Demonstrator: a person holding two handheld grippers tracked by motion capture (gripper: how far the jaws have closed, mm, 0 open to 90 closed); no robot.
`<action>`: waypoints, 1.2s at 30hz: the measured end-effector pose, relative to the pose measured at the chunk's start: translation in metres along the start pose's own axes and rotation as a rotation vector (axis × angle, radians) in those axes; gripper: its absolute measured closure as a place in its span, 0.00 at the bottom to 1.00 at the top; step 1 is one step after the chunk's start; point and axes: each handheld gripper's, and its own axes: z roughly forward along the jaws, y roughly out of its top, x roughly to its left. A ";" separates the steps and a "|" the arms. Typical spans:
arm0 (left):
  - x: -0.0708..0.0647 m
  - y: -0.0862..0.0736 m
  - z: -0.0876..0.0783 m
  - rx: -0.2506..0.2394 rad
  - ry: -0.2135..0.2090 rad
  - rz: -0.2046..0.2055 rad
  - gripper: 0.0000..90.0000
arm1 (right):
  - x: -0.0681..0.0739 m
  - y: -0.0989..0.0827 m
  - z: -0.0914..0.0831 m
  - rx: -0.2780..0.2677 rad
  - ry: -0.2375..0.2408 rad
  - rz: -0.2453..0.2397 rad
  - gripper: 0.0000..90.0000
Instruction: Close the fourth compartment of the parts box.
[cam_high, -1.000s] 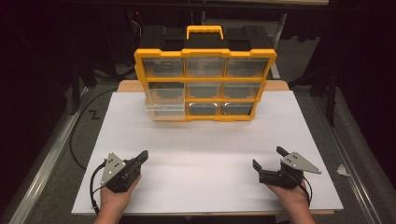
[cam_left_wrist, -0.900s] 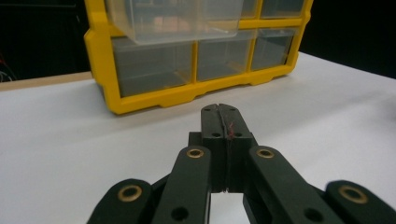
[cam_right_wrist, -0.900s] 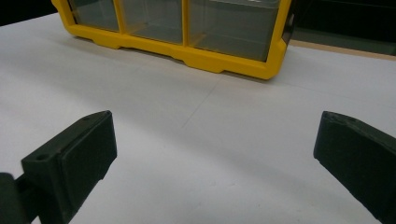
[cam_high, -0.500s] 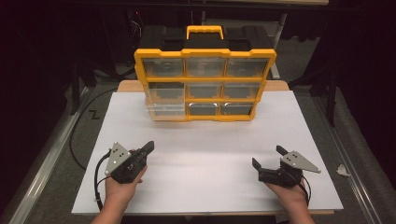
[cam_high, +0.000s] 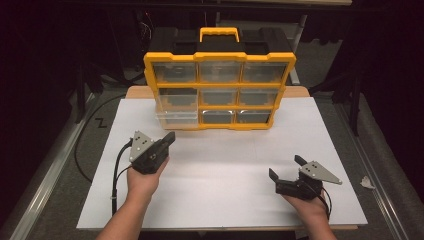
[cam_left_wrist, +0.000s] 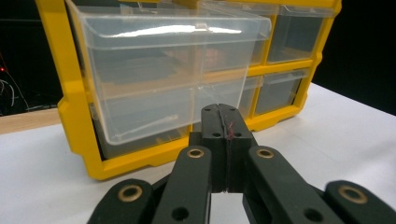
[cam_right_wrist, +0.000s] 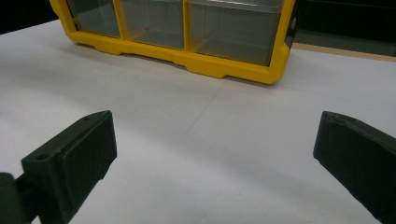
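A yellow organizer with clear drawers and a yellow handle stands upright at the back of the white board. In its left column, a clear drawer sticks out toward me; in the left gripper view this drawer is close ahead. My left gripper is shut with nothing in it, raised off the board and pointing at that drawer from a short distance. Its jaws meet flat. My right gripper rests low at the front right, open and empty, facing the organizer's lower right corner.
A black cable trails from the left gripper over the board's left edge. A small crumpled white scrap lies right of the board. Metal rails run along both sides. Dark surroundings lie behind the organizer.
My left gripper has moved forward and up toward the organizer's left column, still shut. The right gripper has stayed where it was.
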 end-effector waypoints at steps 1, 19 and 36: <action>0.000 0.002 0.002 -0.002 0.000 0.004 1.00 | 0.000 0.000 0.000 -0.001 0.003 0.000 0.01; 0.003 0.020 0.024 0.005 0.044 0.012 1.00 | 0.005 0.002 0.003 0.000 0.026 -0.019 0.01; 0.002 0.026 0.030 -0.016 0.063 0.027 1.00 | 0.005 0.002 -0.001 -0.014 0.023 -0.023 0.01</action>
